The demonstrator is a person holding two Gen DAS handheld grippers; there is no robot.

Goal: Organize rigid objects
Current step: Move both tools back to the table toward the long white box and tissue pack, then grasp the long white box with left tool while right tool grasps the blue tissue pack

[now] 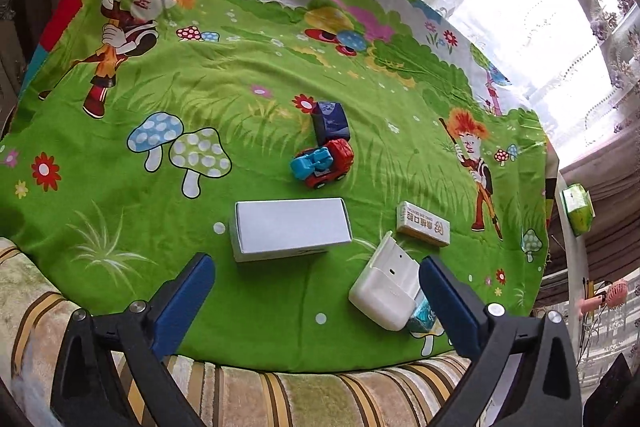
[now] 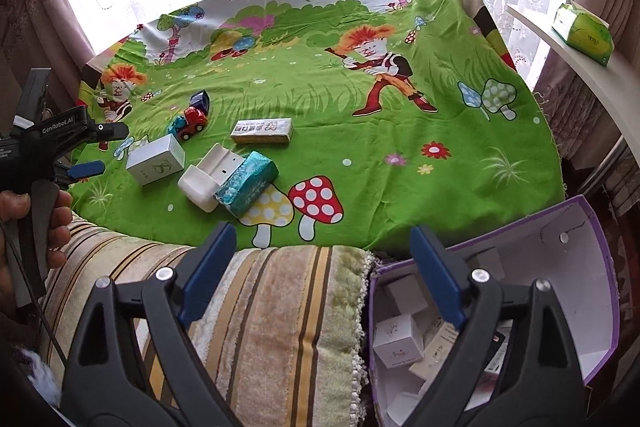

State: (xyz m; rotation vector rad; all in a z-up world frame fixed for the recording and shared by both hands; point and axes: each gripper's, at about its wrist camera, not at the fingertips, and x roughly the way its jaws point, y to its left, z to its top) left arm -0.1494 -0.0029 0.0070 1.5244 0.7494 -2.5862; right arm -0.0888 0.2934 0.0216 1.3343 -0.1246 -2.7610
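On the green cartoon cloth lie a white box, a white plastic holder, a teal packet beside it, a beige printed box, a red and blue toy truck and a dark blue box. The same items show in the right wrist view: white box, holder, teal packet, beige box, truck. My left gripper is open and empty, just short of the white box. My right gripper is open and empty above the striped cushion edge.
A purple open box holding several small white boxes sits at the lower right. A striped cushion borders the cloth's near edge. A green tissue pack lies on a white ledge. Curtained windows stand behind.
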